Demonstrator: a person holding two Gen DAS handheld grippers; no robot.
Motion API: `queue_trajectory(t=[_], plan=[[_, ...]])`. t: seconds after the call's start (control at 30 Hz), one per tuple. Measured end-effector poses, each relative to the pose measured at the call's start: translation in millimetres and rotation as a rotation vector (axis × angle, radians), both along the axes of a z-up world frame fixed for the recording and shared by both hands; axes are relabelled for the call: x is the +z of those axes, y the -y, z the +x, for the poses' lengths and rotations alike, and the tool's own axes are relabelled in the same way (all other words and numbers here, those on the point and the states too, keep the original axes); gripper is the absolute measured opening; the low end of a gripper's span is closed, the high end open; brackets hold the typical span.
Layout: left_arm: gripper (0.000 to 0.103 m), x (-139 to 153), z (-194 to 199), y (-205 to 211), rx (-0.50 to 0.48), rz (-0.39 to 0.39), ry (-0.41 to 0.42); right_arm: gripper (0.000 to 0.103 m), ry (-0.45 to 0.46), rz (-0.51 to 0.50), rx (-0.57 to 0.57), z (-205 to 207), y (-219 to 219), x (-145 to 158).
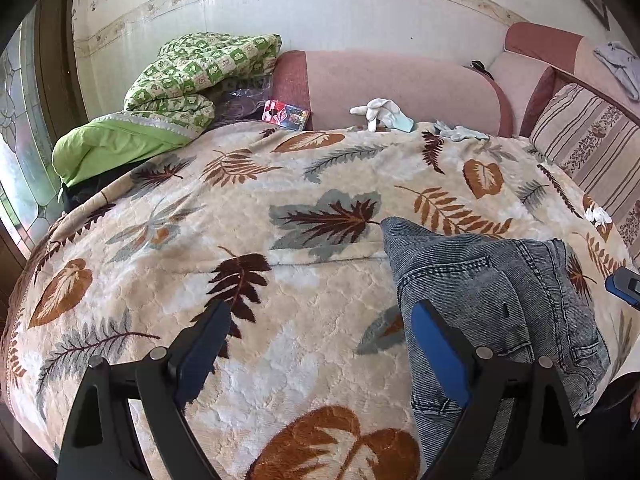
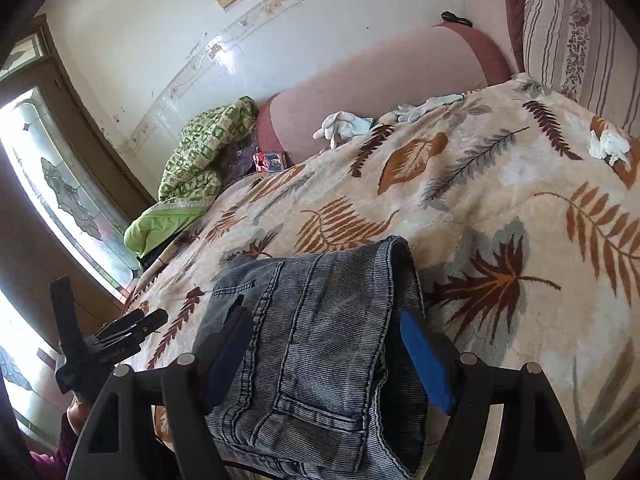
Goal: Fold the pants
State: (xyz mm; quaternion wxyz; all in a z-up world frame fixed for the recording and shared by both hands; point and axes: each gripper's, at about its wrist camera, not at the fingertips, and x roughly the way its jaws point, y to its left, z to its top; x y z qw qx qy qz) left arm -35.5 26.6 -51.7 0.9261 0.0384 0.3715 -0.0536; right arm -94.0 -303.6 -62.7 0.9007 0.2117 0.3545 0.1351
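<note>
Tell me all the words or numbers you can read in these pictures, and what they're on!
None can be read.
Red and blue packet by the pink sofa back: colourful print, too blurred to read.
Left gripper body seen from the right wrist: a tiny pale marking, too small to read.
Jeans: no label showing.

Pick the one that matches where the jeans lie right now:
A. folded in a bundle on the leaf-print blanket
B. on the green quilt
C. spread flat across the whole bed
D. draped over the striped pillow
A: the jeans sit as a compact folded bundle on the leaf-print blanket.
</note>
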Motion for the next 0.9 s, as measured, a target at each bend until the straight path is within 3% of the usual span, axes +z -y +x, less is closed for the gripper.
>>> queue_trajectory(t=[0.9], plan=[[0.092,-3.9,-0.6,7.5,-0.014,0.032,-0.014,0.079,-0.023,0.000,-0.009,2.3,0.6,-3.7]])
